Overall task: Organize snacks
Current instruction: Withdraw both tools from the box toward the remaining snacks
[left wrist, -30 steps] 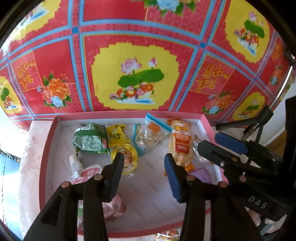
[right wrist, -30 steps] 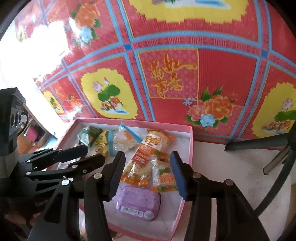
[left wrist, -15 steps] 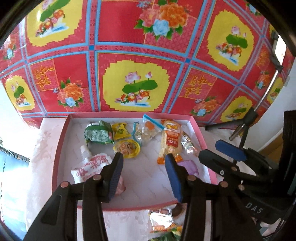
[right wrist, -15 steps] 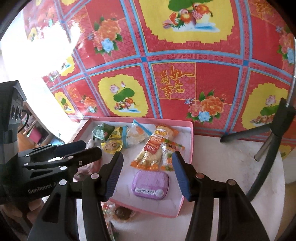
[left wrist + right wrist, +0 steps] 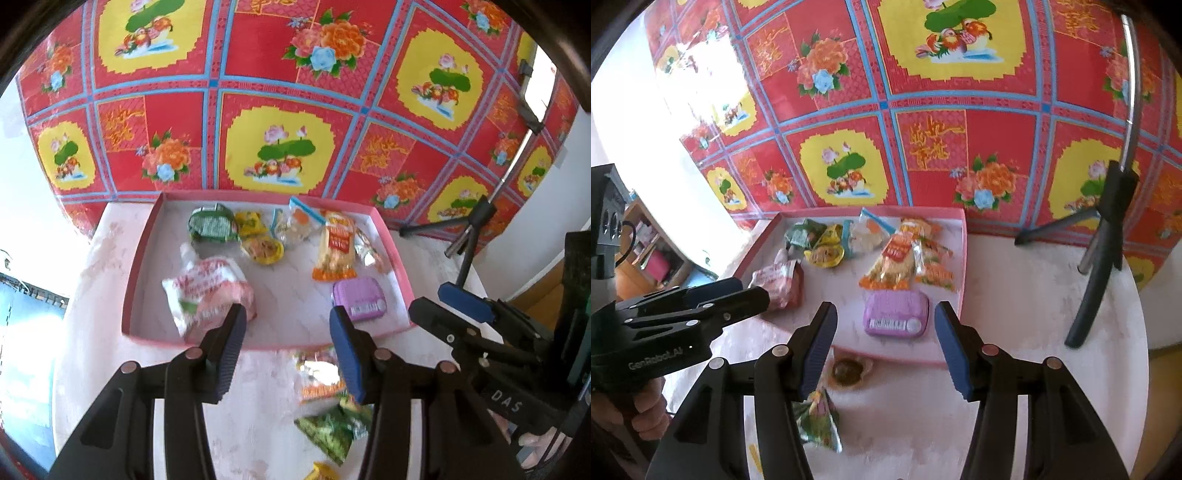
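Observation:
A pink-rimmed box (image 5: 144, 258) (image 5: 962, 258) on the white table holds several snacks: a green packet (image 5: 212, 223), yellow packets (image 5: 260, 249), a long orange pack (image 5: 334, 247) (image 5: 892, 262), a purple case (image 5: 358, 299) (image 5: 895, 314) and a white-and-pink pouch (image 5: 207, 291) (image 5: 777, 280). My left gripper (image 5: 286, 332) is open and empty above the box's near edge. My right gripper (image 5: 886, 332) is open and empty too, just short of the purple case. Loose on the table in front of the box lie a green packet (image 5: 330, 430) (image 5: 818, 421), an orange-edged clear packet (image 5: 319, 376) and a brown sweet (image 5: 847, 371).
A red, yellow and blue flowered cloth (image 5: 295, 110) hangs as a wall behind the table. A black tripod (image 5: 1104, 251) stands on the table to the right of the box. The table's round edge (image 5: 1141, 332) falls away at the right. A hand (image 5: 646, 413) holds the left gripper.
Both grippers have drawn back and up from the box. The whole box now shows, and the loose packets in front of it have come into view. The jaws stay open.

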